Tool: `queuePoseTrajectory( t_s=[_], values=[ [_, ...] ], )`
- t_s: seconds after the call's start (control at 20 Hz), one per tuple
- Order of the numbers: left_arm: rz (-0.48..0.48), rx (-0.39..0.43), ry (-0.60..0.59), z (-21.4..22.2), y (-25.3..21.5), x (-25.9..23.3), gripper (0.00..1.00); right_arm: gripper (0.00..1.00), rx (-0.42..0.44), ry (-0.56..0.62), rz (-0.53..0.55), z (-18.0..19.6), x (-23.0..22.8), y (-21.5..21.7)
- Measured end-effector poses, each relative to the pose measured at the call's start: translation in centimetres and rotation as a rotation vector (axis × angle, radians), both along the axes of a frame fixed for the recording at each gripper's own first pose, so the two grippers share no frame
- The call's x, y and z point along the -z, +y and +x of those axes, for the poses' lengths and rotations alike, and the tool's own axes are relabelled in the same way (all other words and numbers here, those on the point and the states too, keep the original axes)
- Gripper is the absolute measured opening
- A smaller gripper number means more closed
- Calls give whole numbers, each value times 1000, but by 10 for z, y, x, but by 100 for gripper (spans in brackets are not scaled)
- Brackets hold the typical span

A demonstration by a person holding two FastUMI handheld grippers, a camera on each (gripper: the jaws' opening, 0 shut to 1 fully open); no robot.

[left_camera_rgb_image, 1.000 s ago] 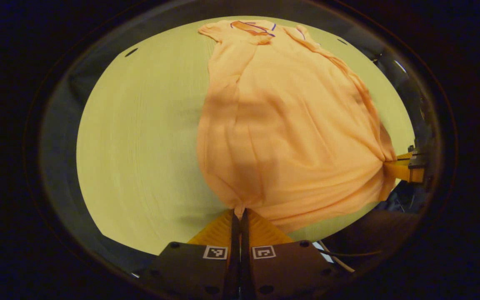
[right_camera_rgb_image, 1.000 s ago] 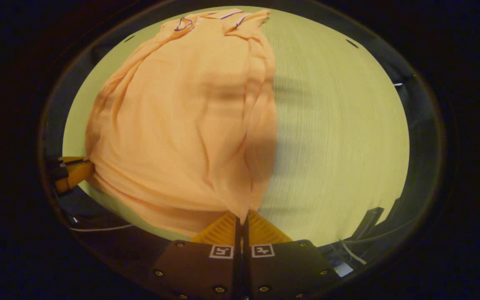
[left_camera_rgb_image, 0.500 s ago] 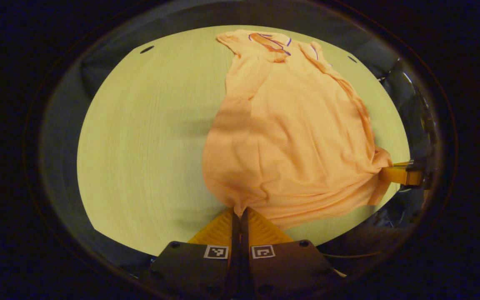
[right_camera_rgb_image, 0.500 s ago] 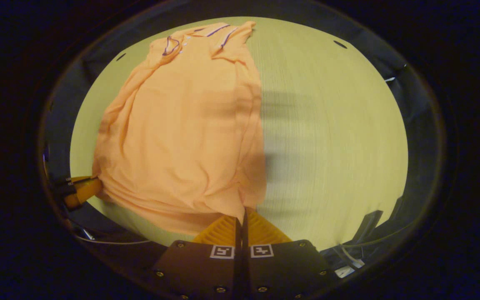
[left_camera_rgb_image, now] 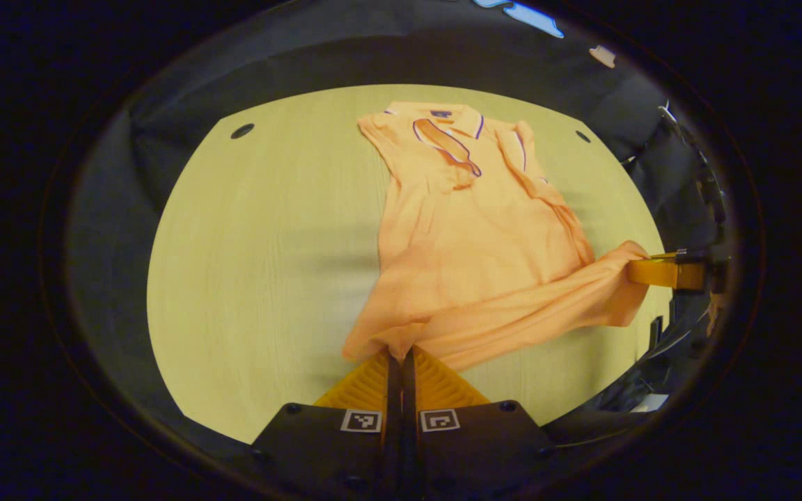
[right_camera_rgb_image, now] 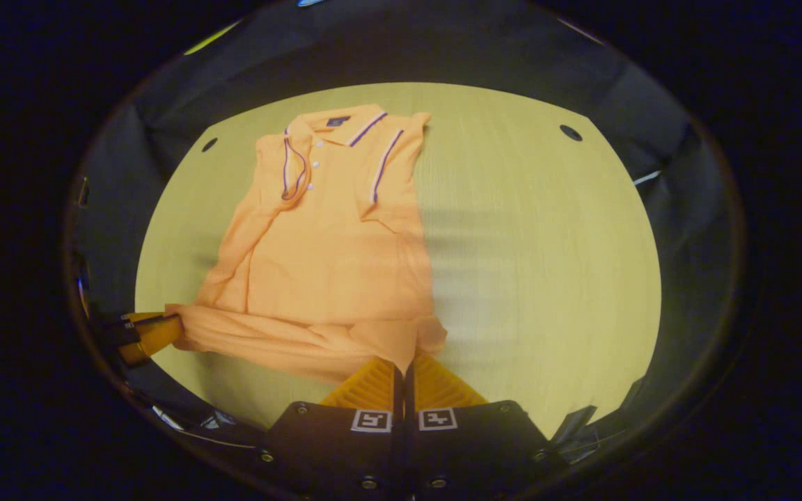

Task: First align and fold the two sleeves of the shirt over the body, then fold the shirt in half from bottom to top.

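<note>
An orange polo shirt [left_camera_rgb_image: 470, 243] [right_camera_rgb_image: 324, 250] lies on the pale wooden table [left_camera_rgb_image: 262, 264] [right_camera_rgb_image: 540, 250], collar at the far end, both sleeves folded in over the body. Its bottom hem is lifted off the table and stretched between my two grippers. My left gripper [left_camera_rgb_image: 401, 353] is shut on the hem's left corner. At the far right of the left gripper view the right gripper [left_camera_rgb_image: 645, 270] pinches the other corner. In the right gripper view my right gripper [right_camera_rgb_image: 404, 362] is shut on the hem, and the left gripper [right_camera_rgb_image: 164, 327] holds the corner at the far left.
Dark cloth walls [left_camera_rgb_image: 373, 56] [right_camera_rgb_image: 443, 56] ring the table. Small dark holes [left_camera_rgb_image: 241, 130] [right_camera_rgb_image: 570, 132] mark the tabletop near its far edge. Cables [right_camera_rgb_image: 185, 431] hang below the near edge.
Both grippers have risen and pulled back, so the shirt looks smaller and farther off. The hem went from hanging in a big billow to a taut band between the grippers.
</note>
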State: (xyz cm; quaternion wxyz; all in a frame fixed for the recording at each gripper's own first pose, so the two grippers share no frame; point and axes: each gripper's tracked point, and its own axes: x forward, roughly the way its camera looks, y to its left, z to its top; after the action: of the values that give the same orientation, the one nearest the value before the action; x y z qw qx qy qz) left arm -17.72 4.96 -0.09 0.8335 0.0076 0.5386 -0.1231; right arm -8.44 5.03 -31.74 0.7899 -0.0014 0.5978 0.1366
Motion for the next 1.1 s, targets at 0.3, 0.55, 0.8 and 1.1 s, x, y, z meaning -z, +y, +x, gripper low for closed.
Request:
queuePoseTrajectory(
  t_s=[0.3, 0.55, 0.8, 1.1],
  values=[
    [-25, -23, -71, 58, -6, -24, 6, 0, 3, -75, 14, 61, -22, 7],
    [-36, -29, -111, 107, -13, -38, 6, 0, 15, -126, 26, 114, -34, 8],
    [-56, -46, -145, 157, -21, -46, 6, 0, 33, -176, 38, 167, -40, 14],
    [-73, -84, -206, 225, -29, -56, 6, 0, 76, -265, 67, 236, -57, 21]
  ],
)
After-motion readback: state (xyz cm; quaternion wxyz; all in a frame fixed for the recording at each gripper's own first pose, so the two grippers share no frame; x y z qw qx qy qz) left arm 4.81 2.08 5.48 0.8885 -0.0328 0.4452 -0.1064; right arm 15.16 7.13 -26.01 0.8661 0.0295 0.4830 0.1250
